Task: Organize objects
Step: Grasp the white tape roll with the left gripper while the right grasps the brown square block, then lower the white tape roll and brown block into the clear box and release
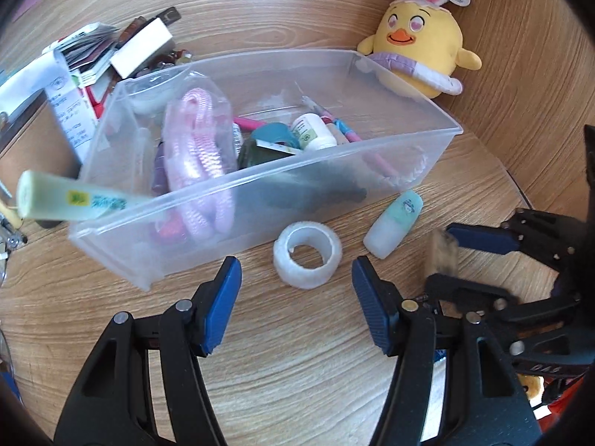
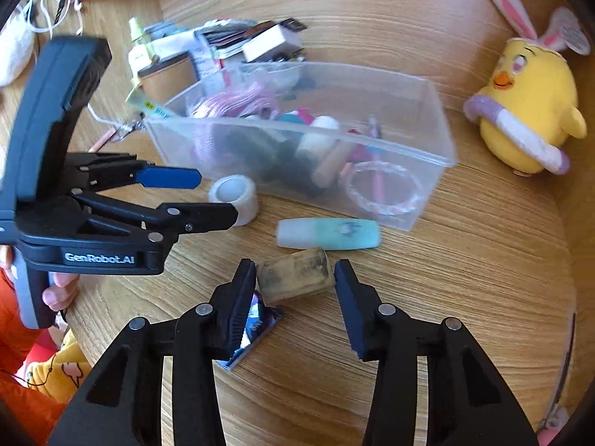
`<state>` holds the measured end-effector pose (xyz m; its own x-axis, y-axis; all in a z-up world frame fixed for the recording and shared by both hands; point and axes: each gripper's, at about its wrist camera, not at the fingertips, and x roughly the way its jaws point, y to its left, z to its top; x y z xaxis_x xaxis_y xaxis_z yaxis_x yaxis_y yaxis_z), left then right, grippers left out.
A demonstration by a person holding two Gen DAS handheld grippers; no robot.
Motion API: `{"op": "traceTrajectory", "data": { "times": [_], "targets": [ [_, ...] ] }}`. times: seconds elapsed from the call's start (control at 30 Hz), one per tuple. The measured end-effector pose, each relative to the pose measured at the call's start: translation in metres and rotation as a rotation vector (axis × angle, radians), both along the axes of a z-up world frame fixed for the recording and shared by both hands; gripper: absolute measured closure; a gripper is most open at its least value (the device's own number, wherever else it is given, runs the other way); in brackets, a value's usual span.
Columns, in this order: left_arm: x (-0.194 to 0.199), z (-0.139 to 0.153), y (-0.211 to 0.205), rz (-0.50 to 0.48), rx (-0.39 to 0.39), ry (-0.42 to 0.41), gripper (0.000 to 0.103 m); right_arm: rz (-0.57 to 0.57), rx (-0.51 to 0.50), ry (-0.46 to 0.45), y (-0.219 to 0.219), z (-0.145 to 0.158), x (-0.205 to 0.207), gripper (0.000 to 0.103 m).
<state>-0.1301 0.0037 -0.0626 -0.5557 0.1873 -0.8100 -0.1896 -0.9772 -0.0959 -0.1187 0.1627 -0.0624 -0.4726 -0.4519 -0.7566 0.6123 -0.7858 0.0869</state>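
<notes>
A clear plastic bin (image 1: 372, 146) (image 2: 438, 126) holds pink cord, pens, a small bottle and other bits. In front of it on the wooden table lie a white tape roll (image 1: 306, 254) (image 2: 234, 197) and a green-and-white tube (image 1: 392, 223) (image 2: 329, 233). My left gripper (image 1: 297, 297) (image 2: 219, 197) is open, with the tape roll just beyond its fingertips. My right gripper (image 2: 295, 286) (image 1: 452, 260) is shut on a worn tan block (image 2: 293, 277) (image 1: 442, 256), with a pad at each end of it. A shiny blue packet (image 2: 256, 321) lies under its left finger.
A yellow plush chick (image 1: 420, 44) (image 2: 528, 111) sits right of the bin against the curved wooden wall. A pile of boxes and cards (image 1: 93, 59) (image 2: 230, 44) crowds the bin's far left. A pale green stick (image 1: 70, 197) juts out at the bin's left corner. A hand (image 2: 55, 293) holds the left gripper.
</notes>
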Motion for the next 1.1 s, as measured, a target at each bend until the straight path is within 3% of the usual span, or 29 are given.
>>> {"op": "traceTrajectory", "data": {
  "times": [0.1,0.3,0.6,1.1],
  "targets": [
    [-0.008,-0.006,0.005,-0.007,0.007,-0.022,0.044,-0.041,-0.024,0.000,0.014,0.005,-0.004,0.062],
    [-0.014,-0.012,0.008,0.005,-0.023,-0.019,0.064,-0.061,-0.041,-0.005,0.018,0.004,-0.010,0.062],
    [0.011,0.009,0.005,-0.006,-0.029,0.062,0.064,-0.057,-0.072,0.011,0.012,0.010,-0.014,0.062],
    [0.023,0.073,-0.024,0.079,0.049,0.245,0.064,-0.062,-0.143,0.136,-0.008,0.063,-0.021,0.062]
  ]
}}
